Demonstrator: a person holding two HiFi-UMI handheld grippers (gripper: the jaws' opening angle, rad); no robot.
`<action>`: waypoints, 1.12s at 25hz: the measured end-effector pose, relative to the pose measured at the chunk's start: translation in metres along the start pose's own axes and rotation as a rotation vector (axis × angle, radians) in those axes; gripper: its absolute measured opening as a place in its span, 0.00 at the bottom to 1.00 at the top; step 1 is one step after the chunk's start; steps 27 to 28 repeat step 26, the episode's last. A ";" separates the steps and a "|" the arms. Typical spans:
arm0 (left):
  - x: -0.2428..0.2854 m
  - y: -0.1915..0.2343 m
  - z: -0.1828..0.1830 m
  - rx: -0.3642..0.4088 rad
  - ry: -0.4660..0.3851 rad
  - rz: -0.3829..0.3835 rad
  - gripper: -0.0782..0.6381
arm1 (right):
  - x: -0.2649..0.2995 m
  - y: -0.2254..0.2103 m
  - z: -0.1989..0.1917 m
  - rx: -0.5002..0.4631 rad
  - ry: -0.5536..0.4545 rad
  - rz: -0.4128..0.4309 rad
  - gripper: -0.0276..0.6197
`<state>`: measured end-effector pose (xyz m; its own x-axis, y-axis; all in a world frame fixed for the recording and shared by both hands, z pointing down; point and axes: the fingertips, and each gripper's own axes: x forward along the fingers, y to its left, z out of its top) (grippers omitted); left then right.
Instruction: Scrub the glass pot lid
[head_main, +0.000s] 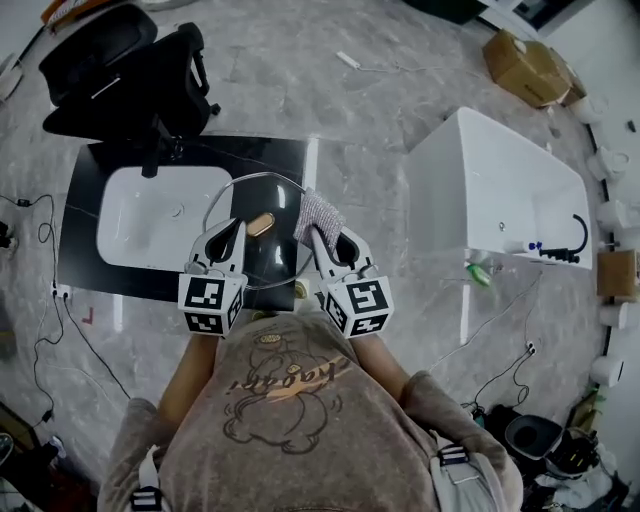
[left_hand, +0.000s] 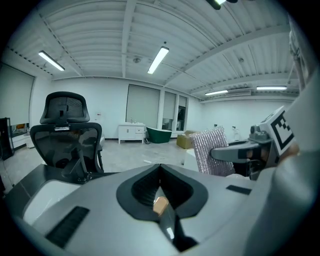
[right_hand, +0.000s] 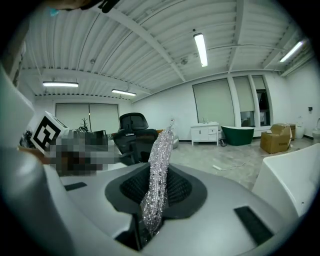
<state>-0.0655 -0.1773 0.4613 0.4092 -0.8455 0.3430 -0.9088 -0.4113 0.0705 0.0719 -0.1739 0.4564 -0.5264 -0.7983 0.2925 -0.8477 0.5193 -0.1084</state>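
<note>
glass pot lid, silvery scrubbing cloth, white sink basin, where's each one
round glass pot lid (head_main: 260, 224), head view, on its tan centre knob
silvery mesh scrubbing cloth (right_hand: 160, 165), right gripper view, middle of the cloth, seen edge-on
white rectangular sink basin (head_main: 135, 225), head view, bare basin floor

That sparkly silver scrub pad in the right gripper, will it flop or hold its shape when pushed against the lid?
The scrub pad stands upright from the right gripper's shut jaws without drooping, so it probably keeps some shape. It looks thin and meshy, so likely light and apt to bend under pressure.
</note>
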 end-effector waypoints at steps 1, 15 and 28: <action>-0.002 0.000 0.000 -0.002 -0.002 0.002 0.13 | -0.001 0.002 -0.001 -0.005 -0.002 -0.002 0.17; -0.013 0.002 -0.003 -0.028 0.006 0.021 0.13 | -0.007 0.016 -0.009 -0.050 0.017 0.004 0.17; -0.007 0.008 -0.011 0.000 0.044 0.033 0.13 | 0.000 0.015 -0.014 -0.054 0.038 0.010 0.17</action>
